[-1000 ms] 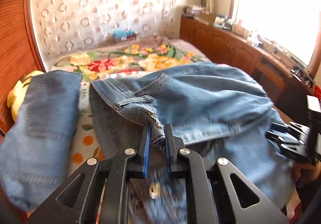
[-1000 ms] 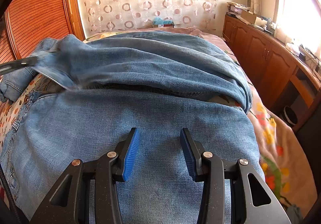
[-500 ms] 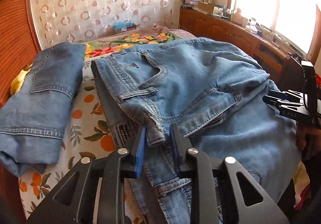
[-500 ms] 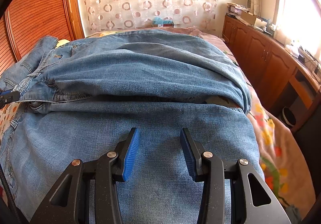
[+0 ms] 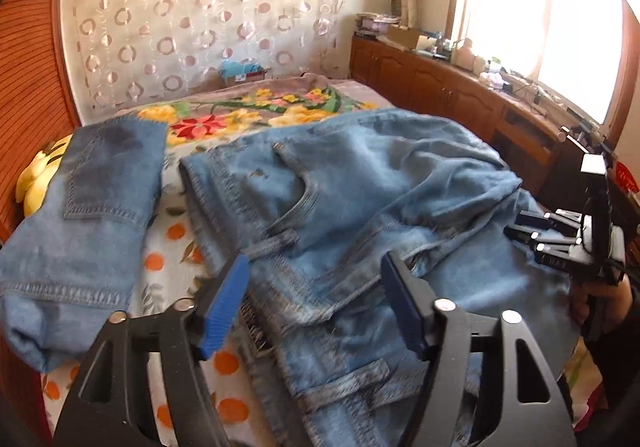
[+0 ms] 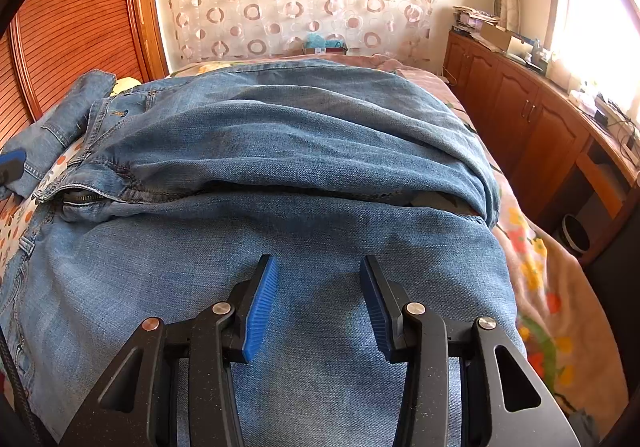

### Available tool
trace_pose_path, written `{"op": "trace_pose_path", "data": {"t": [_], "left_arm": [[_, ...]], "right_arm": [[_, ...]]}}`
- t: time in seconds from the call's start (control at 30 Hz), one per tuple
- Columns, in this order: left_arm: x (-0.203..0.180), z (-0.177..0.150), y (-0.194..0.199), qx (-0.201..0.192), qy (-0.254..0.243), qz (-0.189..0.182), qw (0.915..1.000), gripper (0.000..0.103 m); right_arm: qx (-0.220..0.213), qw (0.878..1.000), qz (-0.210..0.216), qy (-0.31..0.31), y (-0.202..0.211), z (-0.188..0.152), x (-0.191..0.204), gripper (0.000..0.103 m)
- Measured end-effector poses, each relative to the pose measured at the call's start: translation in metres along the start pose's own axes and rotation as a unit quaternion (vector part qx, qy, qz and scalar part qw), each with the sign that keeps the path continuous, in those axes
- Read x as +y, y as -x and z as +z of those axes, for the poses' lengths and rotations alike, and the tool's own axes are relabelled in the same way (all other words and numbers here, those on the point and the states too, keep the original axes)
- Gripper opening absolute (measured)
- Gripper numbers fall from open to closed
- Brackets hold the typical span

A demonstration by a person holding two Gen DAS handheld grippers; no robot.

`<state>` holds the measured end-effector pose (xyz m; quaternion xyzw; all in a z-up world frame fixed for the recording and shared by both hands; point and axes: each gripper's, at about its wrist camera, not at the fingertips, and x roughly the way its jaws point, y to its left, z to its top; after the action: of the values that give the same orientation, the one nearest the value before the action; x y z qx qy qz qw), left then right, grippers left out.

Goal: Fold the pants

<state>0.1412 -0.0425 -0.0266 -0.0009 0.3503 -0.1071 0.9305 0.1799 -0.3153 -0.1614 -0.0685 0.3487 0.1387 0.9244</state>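
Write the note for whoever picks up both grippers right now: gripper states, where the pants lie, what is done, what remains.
Left gripper: jaws have just been opening, now wide over the waistband, gripping nothing.
Right gripper: open, hovering over the leg denim, nothing pinched.
Jeans: spread on the bed, one half laid over the other lengthwise, zipper at the seam.
Folded jeans: a second pair, lying beside them.
Left: smooth the lengthwise fold, then fold the legs toward the waist.
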Motion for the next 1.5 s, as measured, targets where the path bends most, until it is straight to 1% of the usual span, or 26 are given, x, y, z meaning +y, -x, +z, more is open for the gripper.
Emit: {"op": "trace_pose_path", "data": {"t": [0.03, 0.1, 0.23, 0.33, 0.43, 0.5, 0.57, 0.67, 0.77, 0.87, 0.9, 1.03, 1.13, 1.23, 1.3, 1.4, 1.5], "left_arm": [[-0.002, 0.005, -0.003, -0.005, -0.001, -0.007, 1.0000, 0.077], [-0.005, 0.015, -0.011, -0.006, -0.002, -0.018, 0.9998, 0.077], [-0.012, 0.033, -0.030, -0.010, -0.011, -0.023, 0.9996, 0.078], [-0.014, 0.047, -0.043, -0.016, -0.008, -0.025, 0.9995, 0.078], [-0.016, 0.062, -0.056, -0.011, -0.009, -0.032, 0.9994, 0.078], [-0.021, 0.074, -0.067, -0.012, -0.024, -0.033, 0.9991, 0.078], [-0.024, 0.082, -0.074, -0.015, -0.038, -0.029, 0.9987, 0.078], [-0.026, 0.090, -0.088, -0.016, -0.051, -0.025, 0.9982, 0.078], [-0.019, 0.092, -0.105, -0.009, -0.050, -0.025, 0.9984, 0.078], [-0.012, 0.088, -0.118, 0.001, -0.044, -0.030, 0.9986, 0.078], [-0.011, 0.087, -0.121, 0.002, -0.043, -0.032, 0.9986, 0.078], [-0.007, 0.081, -0.131, 0.018, -0.039, -0.035, 0.9985, 0.078], [-0.004, 0.079, -0.129, 0.016, -0.040, -0.037, 0.9984, 0.078], [0.000, 0.076, -0.126, 0.009, -0.041, -0.037, 0.9984, 0.078], [0.005, 0.075, -0.125, 0.008, -0.037, -0.039, 0.9985, 0.078], [0.015, 0.074, -0.124, 0.009, -0.018, -0.048, 0.9986, 0.078], [0.024, 0.074, -0.121, 0.007, -0.008, -0.045, 0.9989, 0.078]], "right_arm": [[0.000, 1.000, 0.000, 0.000, 0.000, 0.000, 0.000, 0.045], [0.000, 1.000, 0.000, 0.000, 0.000, 0.000, 0.000, 0.045], [0.000, 1.000, 0.001, 0.000, 0.001, 0.000, 0.000, 0.045], [0.000, 1.000, 0.001, 0.000, 0.001, 0.000, 0.000, 0.046], [-0.001, 1.000, 0.005, -0.011, 0.001, 0.001, -0.006, 0.046], [0.001, 1.000, 0.012, -0.024, 0.003, 0.004, -0.012, 0.046], [-0.004, 0.999, 0.021, -0.033, 0.010, 0.012, -0.021, 0.046], [-0.030, 0.999, 0.011, -0.035, 0.025, 0.034, -0.041, 0.046], [-0.038, 0.999, -0.005, -0.027, 0.026, 0.059, -0.064, 0.047], [-0.027, 0.999, -0.028, -0.014, 0.007, 0.084, -0.085, 0.047], [-0.023, 0.999, -0.029, -0.011, -0.001, 0.092, -0.091, 0.047], [-0.004, 1.000, -0.018, -0.016, -0.041, 0.121, -0.109, 0.047], [0.015, 1.000, -0.004, -0.021, -0.072, 0.139, -0.111, 0.047], [0.025, 1.000, -0.004, -0.016, -0.096, 0.159, -0.112, 0.047], [0.029, 1.000, -0.004, -0.012, -0.106, 0.169, -0.114, 0.047], [0.040, 0.999, -0.006, -0.008, -0.118, 0.178, -0.113, 0.047], [0.053, 0.999, -0.004, -0.004, -0.128, 0.183, -0.112, 0.047]]}}
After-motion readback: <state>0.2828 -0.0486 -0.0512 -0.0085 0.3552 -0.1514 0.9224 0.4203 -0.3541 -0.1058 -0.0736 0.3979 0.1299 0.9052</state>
